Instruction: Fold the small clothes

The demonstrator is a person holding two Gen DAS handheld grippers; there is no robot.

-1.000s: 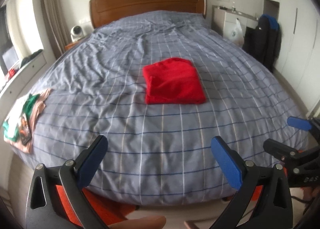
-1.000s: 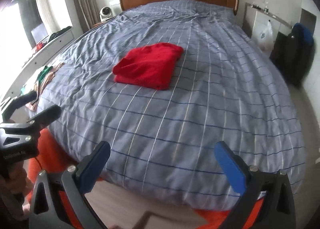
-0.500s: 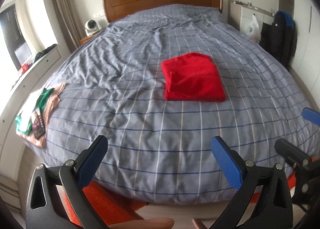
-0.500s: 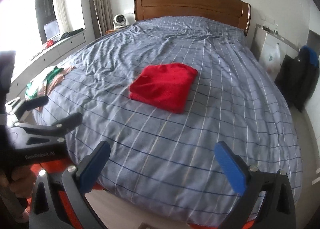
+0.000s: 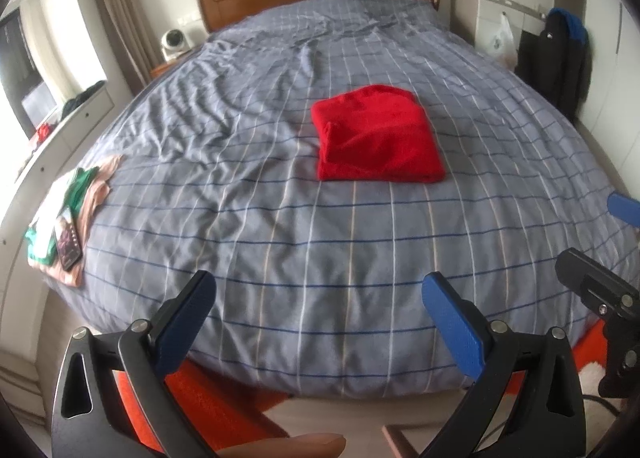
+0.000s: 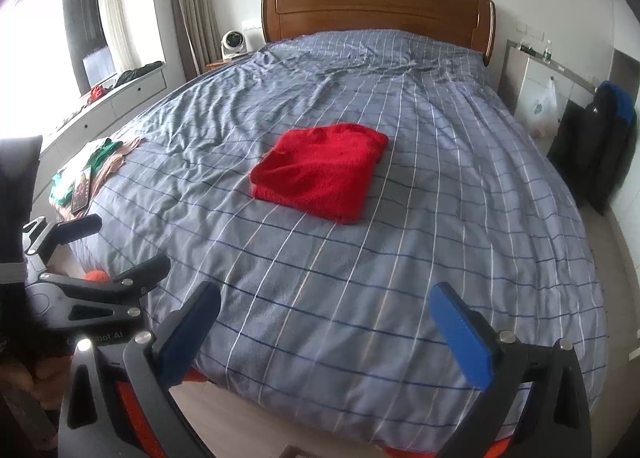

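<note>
On the checked grey-blue bedspread [image 5: 248, 217], near the middle of the bed, lies a red garment [image 5: 378, 133] [image 6: 320, 169] — folded into a compact rectangle, flat on the cover, nothing touching it. At the bed's left edge sits a small pile of clothes [image 5: 68, 213] [image 6: 92, 165], green, white and peach, with a dark phone [image 5: 68, 244] resting on top.

Both tools hover off the foot of the bed, well apart from the garment. The left gripper [image 5: 320, 318] has its blue-padded fingers spread wide with nothing between them; the right gripper [image 6: 326, 328] is likewise spread and empty. Each shows at the edge of the other's view.

Behind the bed stands a wooden headboard [image 6: 376, 13] — a small white fan [image 6: 233, 43] beside it on the left, a dark jacket [image 6: 604, 145] hanging at the right wall.
</note>
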